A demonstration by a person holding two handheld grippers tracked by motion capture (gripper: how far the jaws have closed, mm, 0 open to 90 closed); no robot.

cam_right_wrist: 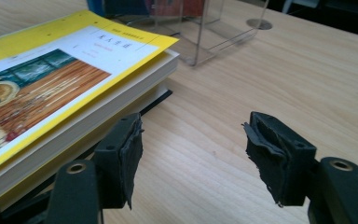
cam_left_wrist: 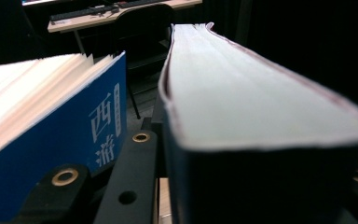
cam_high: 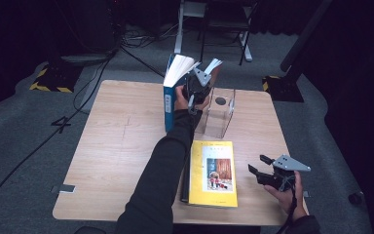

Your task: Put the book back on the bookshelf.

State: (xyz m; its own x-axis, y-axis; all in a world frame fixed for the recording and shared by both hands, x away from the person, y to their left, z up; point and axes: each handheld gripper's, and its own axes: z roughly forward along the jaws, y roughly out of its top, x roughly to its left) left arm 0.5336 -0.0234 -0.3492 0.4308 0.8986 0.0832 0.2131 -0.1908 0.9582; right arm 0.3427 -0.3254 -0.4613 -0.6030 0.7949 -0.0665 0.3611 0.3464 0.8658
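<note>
From the high view, you are partway through moving books toward the clear acrylic stand (cam_high: pixel 219 114) at the far side of the counter (cam_high: pixel 117 161). Your left hand-held gripper (cam_high: pixel 199 83) is up over that stand, pinching a dark-covered book (cam_high: pixel 213 66) whose pages fan at the top. Just beside it, a blue book (cam_high: pixel 171 92) stands upright on the counter, touching the left of your hand. As far as I can judge, no book sits in the stand yet, so the placing is still to do. The yellow book (cam_high: pixel 213 173) lies flat near you on top of a darker volume, untouched. Your right hand-held gripper (cam_high: pixel 260 168) rests low at the near right corner, just beside that stack.

In the left gripper view, the dark-covered book (cam_left_wrist: pixel 242 107) sits between the black jaws, page edge up, its cover a deep dark tone with a reddish line at the edge. The blue book (cam_left_wrist: pixel 70 140) leans at the left, white characters on its spine.

In the right gripper view, your right hand-held gripper (cam_right_wrist: pixel 193 154) has its jaws spread with only bare counter (cam_right_wrist: pixel 279 79) between them. The yellow book (cam_right_wrist: pixel 51 79) shows a picture panel and a white title block; the acrylic stand (cam_right_wrist: pixel 205 32) is beyond it.
</note>
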